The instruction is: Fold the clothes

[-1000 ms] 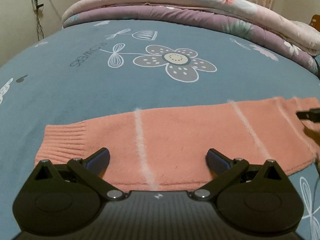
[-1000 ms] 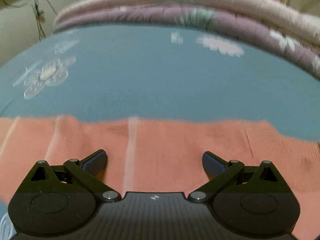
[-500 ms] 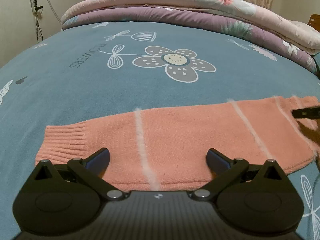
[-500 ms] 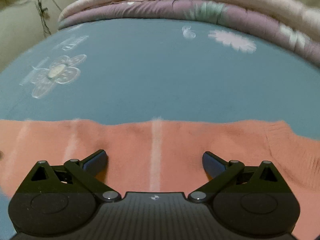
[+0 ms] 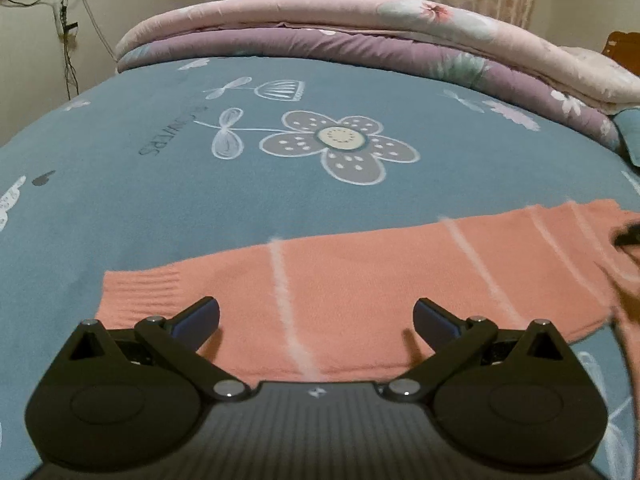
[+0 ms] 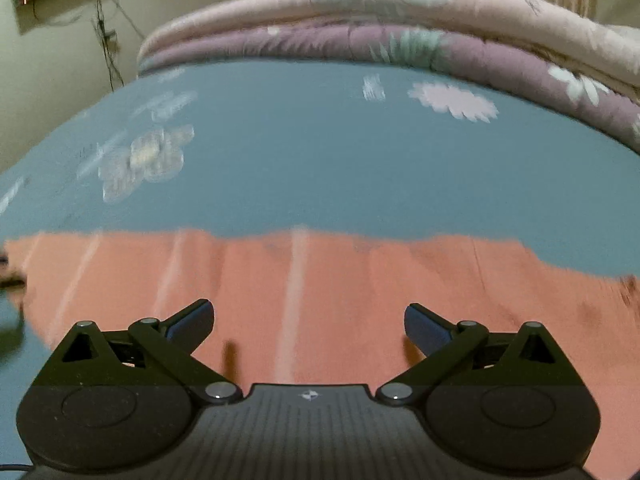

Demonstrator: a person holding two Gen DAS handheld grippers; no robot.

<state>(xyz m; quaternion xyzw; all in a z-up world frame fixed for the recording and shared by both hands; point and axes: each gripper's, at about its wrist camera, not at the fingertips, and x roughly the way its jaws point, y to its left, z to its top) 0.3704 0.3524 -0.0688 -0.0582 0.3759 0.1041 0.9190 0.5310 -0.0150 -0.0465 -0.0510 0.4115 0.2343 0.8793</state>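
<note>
My left gripper (image 5: 316, 316) hung low over the sweater (image 5: 360, 280), its fingers (image 5: 198, 316) spread wide and holding nothing. The sweater lay flat across the bed (image 5: 160, 208), a salmon knit with thin pale stripes (image 5: 286, 312) running across it. Its ribbed cuff (image 5: 140, 292) lay just past my left finger, toward the left. One stripe ran between my fingers. At the far right edge a dark, blurred shape (image 5: 628, 236) sat over the knit; I could not tell what it was. Beyond the sweater the blue sheet showed a big grey flower (image 5: 340, 148). A folded quilt (image 5: 360, 32), pink over purple, lay along the far side of the bed.
</note>
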